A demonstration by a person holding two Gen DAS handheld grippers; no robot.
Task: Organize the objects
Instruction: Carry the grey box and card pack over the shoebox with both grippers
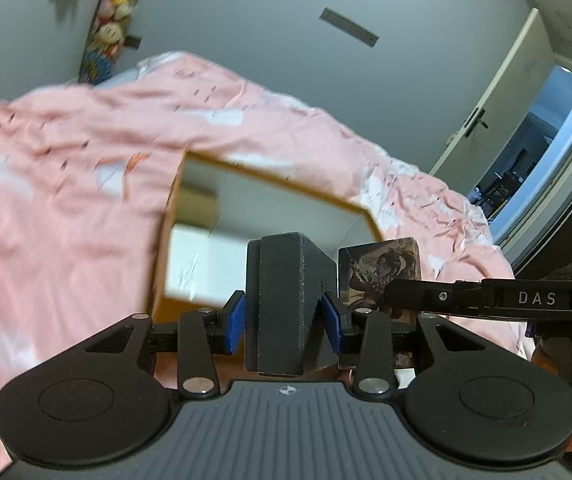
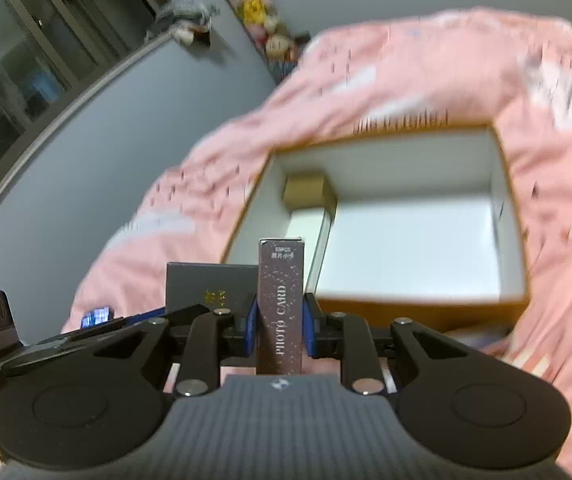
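Note:
My left gripper (image 1: 284, 320) is shut on a dark grey box (image 1: 282, 288), held above the pink bed near an open cardboard box (image 1: 270, 184) with a white inside. My right gripper (image 2: 279, 324) is shut on a slim dark "PHOTO CARD" box (image 2: 280, 300), held upright just in front of the same open box (image 2: 418, 216). A small brown box (image 2: 308, 192) stands in the open box's far left corner. The photo card box (image 1: 378, 276) and the right gripper's arm (image 1: 486, 300) also show in the left wrist view, to the right of the grey box.
The pink bedspread (image 1: 66, 200) covers the bed all around the box. The grey box in my left gripper (image 2: 212, 288) shows left of the photo card box. A grey wall, a door (image 1: 498, 112) and a plush hanger (image 1: 110, 28) stand behind.

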